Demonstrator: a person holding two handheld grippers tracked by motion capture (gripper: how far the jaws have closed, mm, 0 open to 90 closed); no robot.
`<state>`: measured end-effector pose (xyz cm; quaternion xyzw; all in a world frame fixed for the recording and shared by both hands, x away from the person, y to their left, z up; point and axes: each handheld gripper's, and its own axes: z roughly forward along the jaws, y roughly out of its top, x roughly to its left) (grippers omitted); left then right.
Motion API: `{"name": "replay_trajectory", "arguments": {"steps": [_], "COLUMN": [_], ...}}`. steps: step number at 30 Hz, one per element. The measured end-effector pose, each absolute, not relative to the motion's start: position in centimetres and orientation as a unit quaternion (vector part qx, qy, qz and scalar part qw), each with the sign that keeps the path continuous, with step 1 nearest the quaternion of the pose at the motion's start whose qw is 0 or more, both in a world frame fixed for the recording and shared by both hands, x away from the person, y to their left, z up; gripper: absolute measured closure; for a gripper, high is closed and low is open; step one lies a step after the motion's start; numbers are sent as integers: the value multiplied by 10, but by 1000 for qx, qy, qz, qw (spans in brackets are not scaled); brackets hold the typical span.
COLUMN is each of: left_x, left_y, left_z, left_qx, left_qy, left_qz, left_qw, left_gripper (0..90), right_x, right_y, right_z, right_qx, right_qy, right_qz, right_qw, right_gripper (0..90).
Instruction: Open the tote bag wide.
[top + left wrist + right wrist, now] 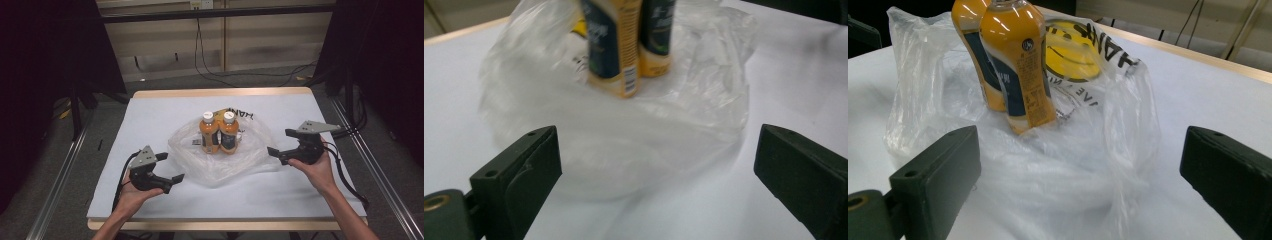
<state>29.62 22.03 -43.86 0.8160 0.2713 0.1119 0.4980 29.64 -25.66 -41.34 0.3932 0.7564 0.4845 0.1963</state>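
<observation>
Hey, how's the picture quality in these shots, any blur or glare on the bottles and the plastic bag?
High view: dim surroundings, bottles sharp. Left gripper view: bottles and plastic bag softly blurred, bag washed out. Right gripper view: sharper, with bright glare spots on the orange bottles and sheen on the bag.

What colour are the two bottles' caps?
White caps on both orange plastic bottles; clearest in the high view.

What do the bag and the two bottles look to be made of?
Bag: thin clear plastic film, glossy and crinkled, with the table showing through it. Bottles: probably clear plastic, shiny with highlights, holding orange liquid, with white caps and printed labels; glass can't be ruled out.
</observation>
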Motion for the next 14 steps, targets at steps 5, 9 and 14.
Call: {"name": "replay_trajectory", "arguments": {"steps": [5, 9, 14], "left_x": [297, 294, 296], "left_y": [241, 246, 248], "left_z": [-439, -445, -447], "left_qx": [797, 809, 806], "left_qy": [311, 298, 306], "left_qz": [124, 127, 129], "left_qw": [503, 491, 490], "left_gripper": [39, 36, 34], "right_x": [269, 248, 226], "right_y": [-272, -285, -302], "right_z": [-419, -426, -437], "right_qx": [417, 440, 465], "right_qy": [737, 724, 703], "right_qz": [484, 484, 485], "right_qw": [221, 219, 234], "right_gripper": [50, 54, 65]}}
